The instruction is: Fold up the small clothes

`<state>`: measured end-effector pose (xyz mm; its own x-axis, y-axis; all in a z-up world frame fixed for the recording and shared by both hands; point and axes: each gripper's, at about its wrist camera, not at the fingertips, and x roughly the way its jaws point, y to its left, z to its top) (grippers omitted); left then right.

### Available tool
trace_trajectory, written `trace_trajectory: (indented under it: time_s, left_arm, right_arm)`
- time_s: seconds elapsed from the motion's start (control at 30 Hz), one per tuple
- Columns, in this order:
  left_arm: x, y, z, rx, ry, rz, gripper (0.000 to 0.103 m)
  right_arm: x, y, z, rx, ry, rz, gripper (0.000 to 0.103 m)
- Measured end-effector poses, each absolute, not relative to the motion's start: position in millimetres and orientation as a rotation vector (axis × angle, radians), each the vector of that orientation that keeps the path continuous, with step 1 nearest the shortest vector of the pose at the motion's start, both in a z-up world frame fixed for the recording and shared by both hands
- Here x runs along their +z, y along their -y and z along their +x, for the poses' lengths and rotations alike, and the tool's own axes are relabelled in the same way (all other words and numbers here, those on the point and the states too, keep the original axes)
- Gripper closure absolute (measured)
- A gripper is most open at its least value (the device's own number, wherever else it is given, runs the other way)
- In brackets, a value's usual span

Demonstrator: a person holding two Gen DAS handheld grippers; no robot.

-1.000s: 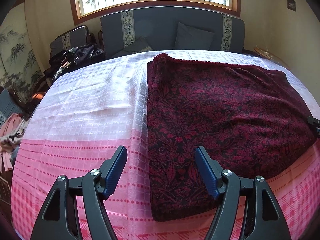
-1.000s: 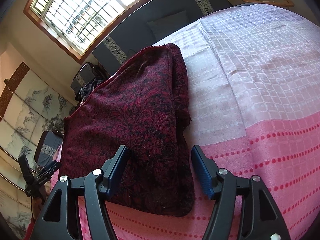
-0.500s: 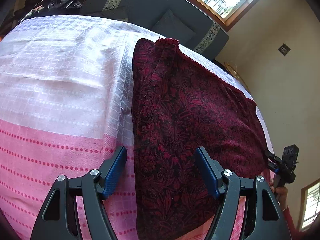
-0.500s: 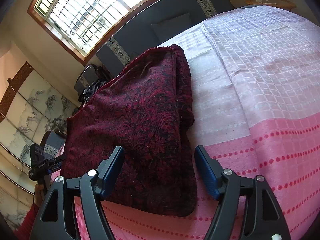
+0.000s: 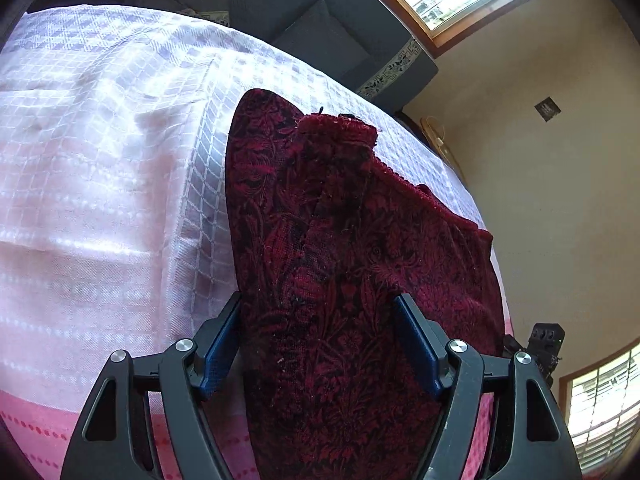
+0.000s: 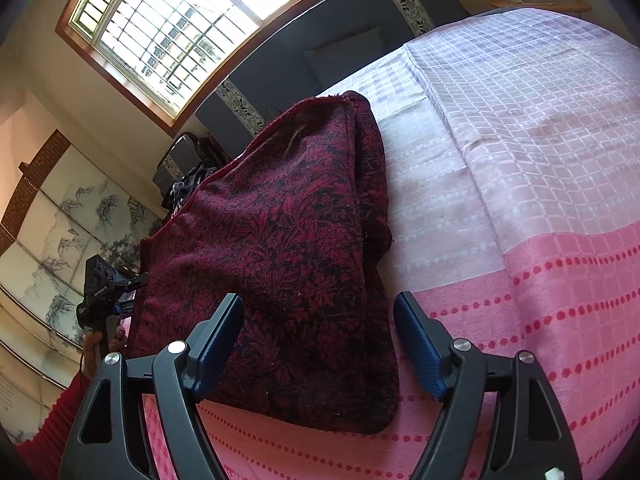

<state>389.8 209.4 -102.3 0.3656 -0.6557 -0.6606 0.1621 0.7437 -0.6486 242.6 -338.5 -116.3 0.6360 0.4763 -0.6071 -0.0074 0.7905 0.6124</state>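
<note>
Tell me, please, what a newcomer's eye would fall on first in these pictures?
First, the dark red floral cloth, folded and lying on the pink and white checked bedspread, its near end between the fingers of each open claw. The left claw straddles one end, the right claw the other. Behind, a bright barred window sits above a dark sofa.

Folded garment (image 6: 288,240) lies on the bedspread (image 6: 520,152), sofa (image 6: 344,52) behind it
</note>
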Motion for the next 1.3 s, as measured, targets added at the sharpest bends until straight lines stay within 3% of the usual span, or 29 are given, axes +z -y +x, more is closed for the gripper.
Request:
trace_trajectory:
  time_s: [0.23, 0.33, 0.63, 0.87, 0.93, 1.1, 1.3]
  left_arm:
    - [-104, -209, 407, -0.613, -1.055, -0.556, 0.030]
    - [-101, -202, 404, -0.566, -1.057, -0.482, 0.037]
    - [-103, -201, 400, -0.522, -1.041, -0.496, 0.045]
    - [-107, -211, 395, -0.522, -1.035, -0.539, 0.045]
    - [-108, -213, 394, -0.516, -1.029, -0.562, 0.045]
    - [-111, -218, 393, -0.513, -1.024, -0.604, 0.045]
    - [-107, -212, 393, -0.509, -1.025, -0.549, 0.045]
  right_arm:
    - [-117, 341, 242, 0.304, -0.843, 0.621, 0.027]
    - [-117, 341, 242, 0.304, -0.842, 0.620, 0.027]
    - [-116, 347, 238, 0.298, -0.827, 0.669, 0.024]
    - [-91, 357, 221, 0.247, -0.678, 0.699, 0.022]
    - [-81, 344, 226, 0.296, -0.695, 0.645, 0.028]
    - [-56, 285, 265, 0.420, -0.798, 0.423, 0.058]
    - [-59, 231, 353, 0.510, -0.962, 0.266, 0.071]
